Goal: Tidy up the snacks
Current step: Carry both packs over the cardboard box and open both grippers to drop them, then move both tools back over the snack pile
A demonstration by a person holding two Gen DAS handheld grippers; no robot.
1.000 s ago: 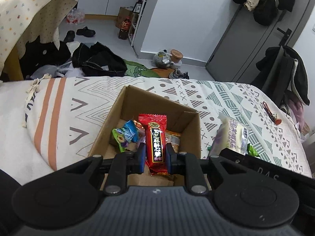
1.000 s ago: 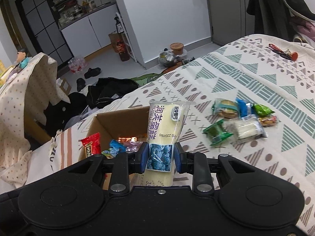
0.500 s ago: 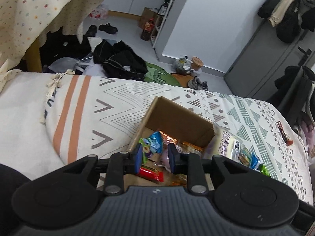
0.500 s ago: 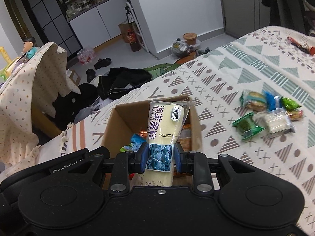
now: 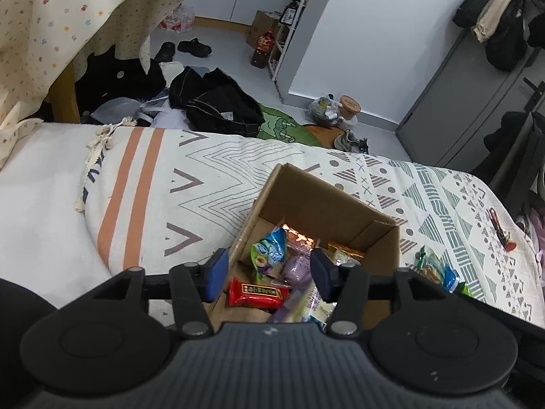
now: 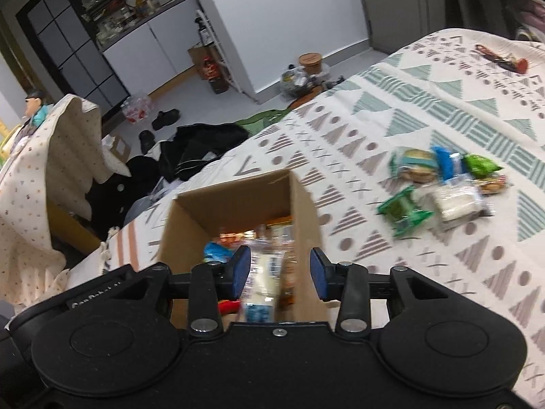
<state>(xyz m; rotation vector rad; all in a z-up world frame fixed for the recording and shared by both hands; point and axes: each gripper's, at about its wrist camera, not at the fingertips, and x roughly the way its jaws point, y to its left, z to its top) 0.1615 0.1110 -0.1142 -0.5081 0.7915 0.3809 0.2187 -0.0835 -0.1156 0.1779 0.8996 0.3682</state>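
With both pairs of fingers spread and empty above the cardboard box (image 6: 308, 201), next up: loose snacks (image 6: 446, 187) on the bed (image 6: 425, 102), well off to the right. Closer to right gripper (image 6: 280, 271) than left gripper (image 5: 269, 271).

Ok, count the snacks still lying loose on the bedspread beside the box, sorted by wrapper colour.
green wrappers: 2
blue wrapper: 1
teal cookie pack: 1
white packet: 1
orange-brown packet: 1
Total: 6
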